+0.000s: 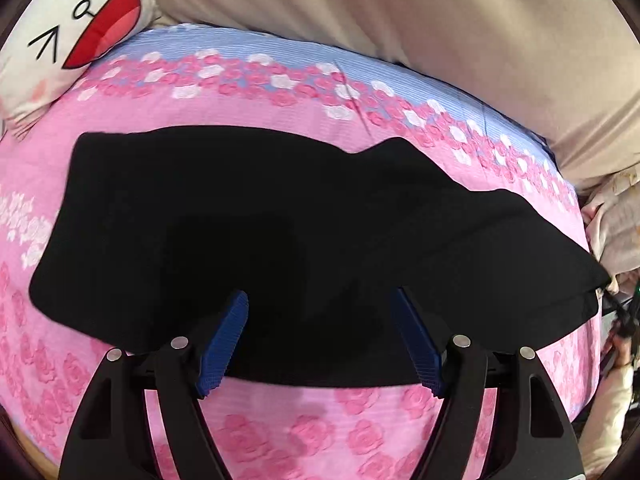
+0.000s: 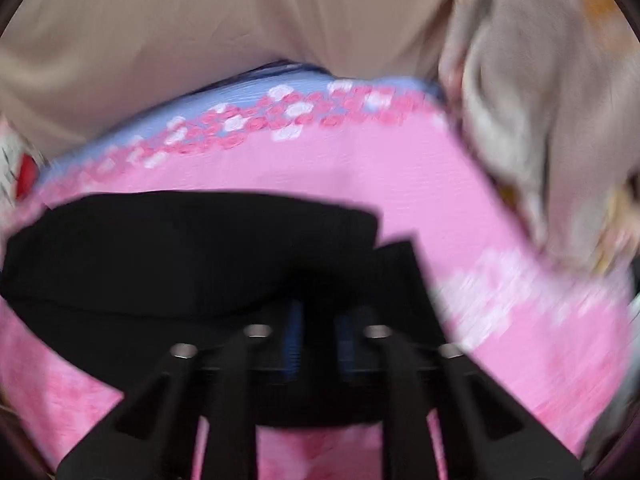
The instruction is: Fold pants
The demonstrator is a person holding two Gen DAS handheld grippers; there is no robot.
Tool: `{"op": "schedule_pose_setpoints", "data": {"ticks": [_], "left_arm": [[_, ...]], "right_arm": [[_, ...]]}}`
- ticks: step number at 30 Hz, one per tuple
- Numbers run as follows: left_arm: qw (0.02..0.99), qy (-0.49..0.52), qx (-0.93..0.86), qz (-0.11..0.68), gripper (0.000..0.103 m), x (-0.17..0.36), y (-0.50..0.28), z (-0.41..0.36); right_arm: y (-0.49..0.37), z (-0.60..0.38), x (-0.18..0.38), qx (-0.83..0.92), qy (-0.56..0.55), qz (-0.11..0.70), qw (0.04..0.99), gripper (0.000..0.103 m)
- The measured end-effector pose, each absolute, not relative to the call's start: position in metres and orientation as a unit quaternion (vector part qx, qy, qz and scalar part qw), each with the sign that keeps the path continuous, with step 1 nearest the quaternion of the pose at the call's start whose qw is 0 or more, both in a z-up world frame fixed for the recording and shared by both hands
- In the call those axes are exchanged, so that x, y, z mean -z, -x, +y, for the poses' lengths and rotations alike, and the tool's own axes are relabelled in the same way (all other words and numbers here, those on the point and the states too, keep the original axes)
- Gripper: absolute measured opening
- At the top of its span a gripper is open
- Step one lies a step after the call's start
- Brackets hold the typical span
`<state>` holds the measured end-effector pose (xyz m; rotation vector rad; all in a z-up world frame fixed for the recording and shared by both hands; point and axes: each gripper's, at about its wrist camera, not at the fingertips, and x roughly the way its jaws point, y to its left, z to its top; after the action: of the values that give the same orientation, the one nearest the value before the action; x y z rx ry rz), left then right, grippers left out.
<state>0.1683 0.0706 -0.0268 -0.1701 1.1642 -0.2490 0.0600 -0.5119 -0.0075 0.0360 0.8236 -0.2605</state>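
Black pants (image 1: 280, 216) lie spread across a pink rose-patterned bed sheet (image 1: 280, 432), long side running left to right. My left gripper (image 1: 320, 300) is open, its blue pads (image 1: 224, 344) hovering over the pants' near edge, holding nothing. In the blurred right wrist view the pants (image 2: 180, 248) lie left and centre. My right gripper (image 2: 320, 320) has its blue pads (image 2: 294, 340) close together on a raised flap of the pants' black cloth (image 2: 400, 276).
A beige curtain or cover (image 1: 400, 8) hangs behind the bed. A white cartoon-face pillow (image 1: 60, 40) sits at the far left. Crumpled pale bedding (image 2: 540, 120) is piled at the right, off the mattress edge (image 1: 592, 280).
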Motion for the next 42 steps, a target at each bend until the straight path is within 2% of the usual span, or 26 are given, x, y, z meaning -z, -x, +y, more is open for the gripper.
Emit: {"op": "schedule_pose_setpoints", "data": {"ticks": [1,3,4,6,7,8,9,11,14,16,17,18,24,32,33,35,36,37,42], "left_arm": [[0.825,0.079,0.116,0.548,0.072,0.028,-0.169,0.074],[0.826,0.071,0.109,0.549,0.072,0.028,-0.170,0.072],[0.827,0.069,0.104,0.548,0.072,0.028,-0.168,0.074],[0.826,0.069,0.097,0.551,0.072,0.030,-0.164,0.084],[0.825,0.074,0.092,0.553,0.072,0.032,-0.161,0.089],[0.823,0.077,0.088,0.556,0.072,0.033,-0.158,0.094],[0.822,0.079,0.081,0.559,0.072,0.036,-0.158,0.098],[0.816,0.087,0.068,0.567,0.072,0.040,-0.159,0.104],[0.814,0.087,0.056,0.572,0.072,0.041,-0.160,0.107],[0.818,0.088,0.049,0.567,0.072,0.039,-0.162,0.108],[0.819,0.092,0.046,0.564,0.072,0.038,-0.163,0.109],[0.819,0.100,0.044,0.563,0.072,0.037,-0.164,0.110],[0.811,0.133,0.008,0.570,0.072,0.046,-0.157,0.135],[0.809,0.199,-0.064,0.549,0.074,0.055,-0.140,0.212],[0.806,0.208,-0.075,0.549,0.074,0.059,-0.139,0.220],[0.800,0.225,-0.083,0.549,0.074,0.065,-0.140,0.229],[0.797,0.233,-0.084,0.550,0.074,0.068,-0.141,0.233],[0.793,0.239,-0.088,0.554,0.074,0.072,-0.142,0.236],[0.798,0.221,-0.097,0.552,0.074,0.073,-0.148,0.241]], "right_arm": [[-0.056,-0.507,-0.013,0.125,0.002,0.370,0.921,0.004],[-0.041,-0.479,-0.046,0.145,0.112,0.322,0.929,0.004],[-0.036,-0.466,-0.045,0.158,0.174,0.324,0.916,0.004],[-0.026,-0.472,-0.020,0.172,0.201,0.369,0.891,0.006],[-0.022,-0.480,-0.007,0.192,0.205,0.387,0.878,0.011],[-0.016,-0.496,0.018,0.241,0.217,0.422,0.847,0.021],[-0.011,-0.506,0.032,0.270,0.221,0.443,0.826,0.026],[0.009,-0.529,0.049,0.303,0.182,0.466,0.811,0.026],[0.029,-0.534,0.031,0.279,0.080,0.434,0.853,0.027],[0.031,-0.526,0.015,0.238,0.013,0.401,0.885,0.044],[0.028,-0.520,0.010,0.223,-0.007,0.385,0.895,0.065],[0.023,-0.515,0.007,0.205,-0.019,0.377,0.903,0.074],[-0.025,-0.500,0.034,0.156,-0.035,0.413,0.897,0.072],[-0.039,-0.515,0.068,0.158,-0.073,0.445,0.879,0.070],[-0.041,-0.513,0.069,0.146,-0.083,0.446,0.879,0.052],[-0.043,-0.515,0.070,0.145,-0.091,0.445,0.879,0.038],[-0.044,-0.514,0.069,0.144,-0.095,0.447,0.878,0.022],[-0.044,-0.515,0.067,0.137,-0.107,0.443,0.879,0.015],[-0.010,-0.510,0.014,0.129,-0.096,0.382,0.910,0.015]]}}
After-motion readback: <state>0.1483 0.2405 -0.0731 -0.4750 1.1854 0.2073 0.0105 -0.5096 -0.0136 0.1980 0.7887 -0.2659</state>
